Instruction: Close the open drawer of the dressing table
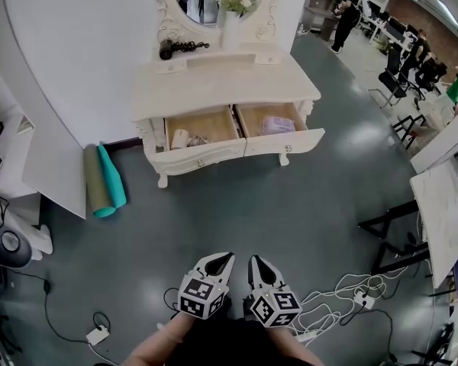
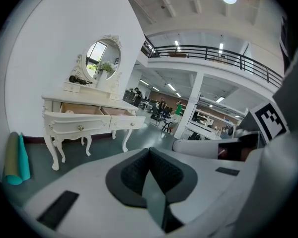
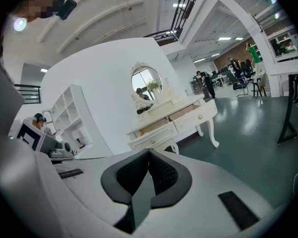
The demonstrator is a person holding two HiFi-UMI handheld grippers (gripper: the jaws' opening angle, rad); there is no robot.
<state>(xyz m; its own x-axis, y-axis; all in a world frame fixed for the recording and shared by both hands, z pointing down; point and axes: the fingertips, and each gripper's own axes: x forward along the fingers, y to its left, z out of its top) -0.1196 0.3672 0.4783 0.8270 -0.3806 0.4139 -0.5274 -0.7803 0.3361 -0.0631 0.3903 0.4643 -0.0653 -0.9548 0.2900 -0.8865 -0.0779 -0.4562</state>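
Left gripper [image 1: 227, 259] and right gripper [image 1: 254, 261], jaws clenched empty, bottom centre; table [image 1: 214, 90] with open drawers [image 1: 202, 155] upper centre; rolled mats [image 1: 105, 181] left.

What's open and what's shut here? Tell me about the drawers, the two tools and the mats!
left drawer: pulled open
right drawer: pulled open
left tool: shut, holding nothing
right tool: shut, holding nothing
mats: rolled up
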